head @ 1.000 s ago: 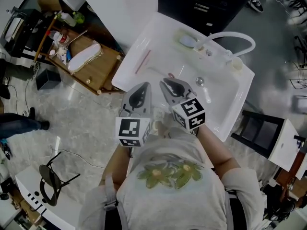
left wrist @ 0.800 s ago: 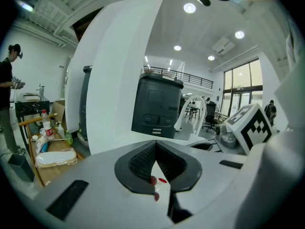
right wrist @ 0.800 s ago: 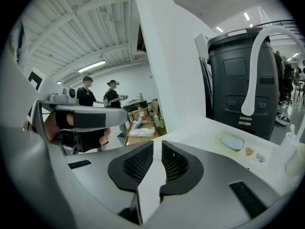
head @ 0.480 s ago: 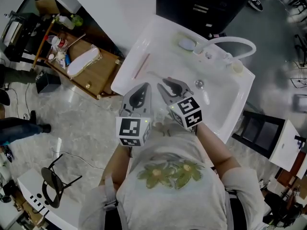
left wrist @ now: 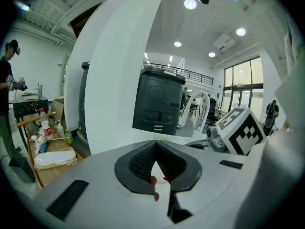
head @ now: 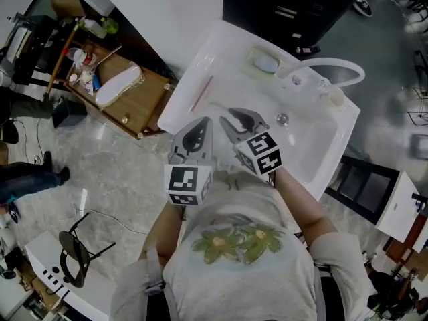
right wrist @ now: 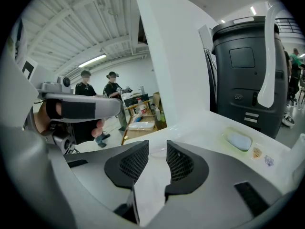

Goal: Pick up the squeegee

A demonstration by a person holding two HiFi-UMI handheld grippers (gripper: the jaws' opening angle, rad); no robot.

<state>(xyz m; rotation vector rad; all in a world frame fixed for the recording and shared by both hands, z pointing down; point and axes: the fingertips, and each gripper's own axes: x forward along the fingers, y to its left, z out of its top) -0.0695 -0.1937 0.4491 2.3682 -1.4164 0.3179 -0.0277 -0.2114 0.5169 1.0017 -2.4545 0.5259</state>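
Observation:
A thin pinkish bar (head: 200, 93), apparently the squeegee, lies on the left rim of the white sink (head: 221, 52). Both grippers hover over the sink's near edge, close together and short of the bar. My left gripper (head: 199, 122) (left wrist: 155, 145) has its dark ribbed pads meeting at the tips, with nothing held. My right gripper (head: 239, 117) (right wrist: 157, 149) keeps a narrow gap between its pads and is empty. Small red spots (left wrist: 153, 180) show below the left jaws; I cannot tell what they are.
A curved white faucet (head: 328, 65) (right wrist: 268, 56) and a soap in its dish (head: 265, 62) (right wrist: 238, 140) sit at the sink's far side. A cluttered wooden cart (head: 127, 95) stands left, a black cabinet (head: 294, 5) behind. People stand further off (right wrist: 114, 87).
Both grippers hold nearly the same pose over the sink's near edge. The view has shifted slightly, so the sink sits a little further right.

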